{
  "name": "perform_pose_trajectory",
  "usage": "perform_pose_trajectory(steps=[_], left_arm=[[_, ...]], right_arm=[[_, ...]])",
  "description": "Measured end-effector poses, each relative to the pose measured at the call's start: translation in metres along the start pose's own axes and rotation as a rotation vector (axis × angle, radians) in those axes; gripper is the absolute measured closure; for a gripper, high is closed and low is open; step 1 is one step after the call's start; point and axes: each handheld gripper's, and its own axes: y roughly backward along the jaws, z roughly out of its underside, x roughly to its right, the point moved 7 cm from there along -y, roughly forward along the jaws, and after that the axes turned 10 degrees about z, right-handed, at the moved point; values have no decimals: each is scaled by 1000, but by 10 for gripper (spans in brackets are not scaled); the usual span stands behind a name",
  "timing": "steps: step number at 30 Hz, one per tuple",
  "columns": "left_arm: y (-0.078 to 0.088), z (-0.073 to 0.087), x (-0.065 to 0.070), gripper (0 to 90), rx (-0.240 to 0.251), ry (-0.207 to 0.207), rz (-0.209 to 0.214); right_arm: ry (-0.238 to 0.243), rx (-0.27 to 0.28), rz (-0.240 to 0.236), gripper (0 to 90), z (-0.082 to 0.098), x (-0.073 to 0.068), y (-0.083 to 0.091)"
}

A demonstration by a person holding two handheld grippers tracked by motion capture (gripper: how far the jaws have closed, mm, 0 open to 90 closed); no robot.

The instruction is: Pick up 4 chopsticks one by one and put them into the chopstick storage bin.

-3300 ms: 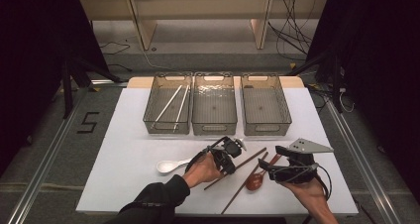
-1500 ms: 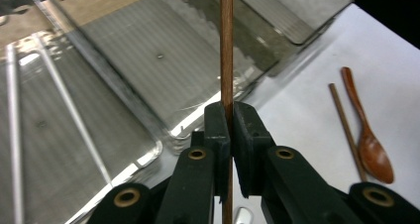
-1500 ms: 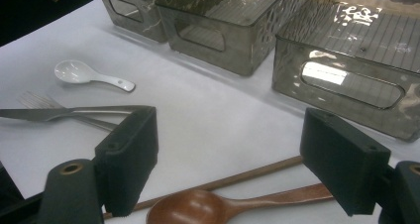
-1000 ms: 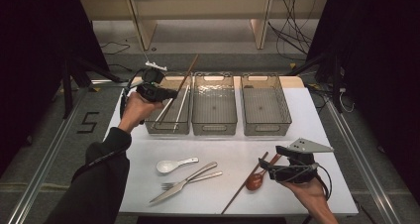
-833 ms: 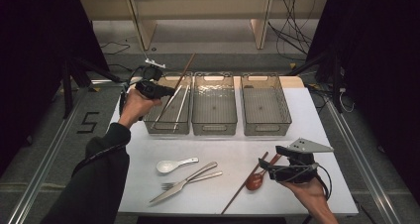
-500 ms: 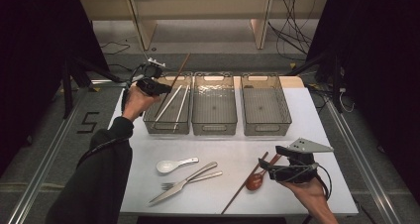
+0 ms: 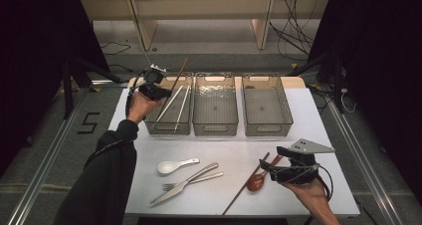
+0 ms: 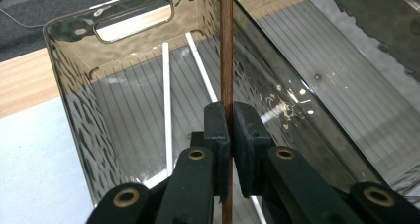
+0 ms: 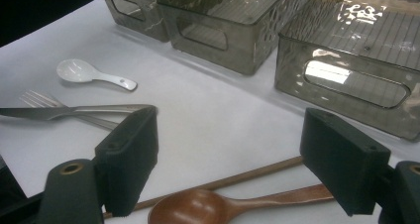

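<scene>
My left hand-held gripper (image 8: 229, 130) clamps a chopstick (image 8: 227, 45) over the left bin (image 8: 74, 100) for sorting; my right hand-held gripper (image 9: 228, 159) waits, jaws apart.

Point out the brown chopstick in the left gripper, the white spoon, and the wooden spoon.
brown chopstick (image 8: 226, 50), left gripper view, on its shaft above the shut jaws.
white spoon (image 7: 166, 167), high view, on its bowl.
wooden spoon (image 9: 198, 208), right gripper view, on its bowl.
</scene>
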Motion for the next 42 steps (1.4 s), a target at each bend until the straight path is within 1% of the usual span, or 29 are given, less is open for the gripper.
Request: perform_pose_trajectory(steps=[3, 7, 8, 9, 11, 12, 13, 15, 17, 18, 20, 22, 24, 26, 27, 30, 32, 34, 35, 37, 39, 42], left_arm=[[-4, 2, -2, 844, -8, 6, -11], [-7, 6, -4, 835, -19, 11, -7], [-7, 7, -4, 833, -16, 12, -9], [-7, 7, -5, 827, -12, 13, -14], [-8, 8, -6, 786, -27, 1, -32], [-8, 9, -6, 749, -33, 6, -24], [-8, 9, -4, 718, -33, 17, -7], [-5, 8, -1, 692, -29, 15, 8], [-2, 7, 7, 630, -20, 24, 37], [0, 6, 12, 604, -18, 15, 46], [4, 6, 22, 581, -16, 4, 68], [8, 6, 34, 535, -25, -2, 88], [14, 7, 46, 495, -20, -3, 111], [19, 9, 59, 447, -9, 1, 132], [21, 11, 65, 427, -9, -3, 136], [26, 19, 82, 396, -11, -20, 163], [27, 25, 92, 378, -4, -26, 177], [26, 31, 99, 366, -24, -45, 173], [26, 33, 102, 359, -21, -51, 172], [26, 37, 108, 353, -19, -54, 173], [26, 41, 112, 340, -36, -62, 183], [25, 46, 117, 326, -45, -62, 193]], right_arm=[[0, 0, 0, 237, 0, 0, 0], [1, 1, -2, 237, 0, 0, 0], [1, 1, -2, 237, 0, 0, 0], [0, 1, -1, 238, 0, 0, 0], [1, 1, -1, 237, 0, 0, 0], [0, 0, -1, 237, 0, 0, 0], [0, 0, -1, 237, 0, 0, 0], [1, 0, -1, 237, 0, 0, 0], [0, -1, 0, 237, 0, 0, 0], [0, 0, 1, 237, 0, 0, 0], [0, 1, 1, 237, 0, 0, 0], [0, 0, 2, 237, 0, 0, 0], [1, 1, 3, 237, 0, 0, 0], [0, 1, 4, 237, 0, 0, 1], [-1, 0, 4, 237, 0, 1, 1], [1, 0, 4, 237, 0, 1, 1], [0, -1, 5, 237, 0, 0, 1], [0, 0, 5, 237, 0, 0, 1], [-1, 1, 4, 237, 0, 0, 1], [1, -1, 5, 237, 0, 0, 1], [0, 0, 3, 237, 0, 0, 1], [-1, 0, 4, 237, 0, 0, 1]])
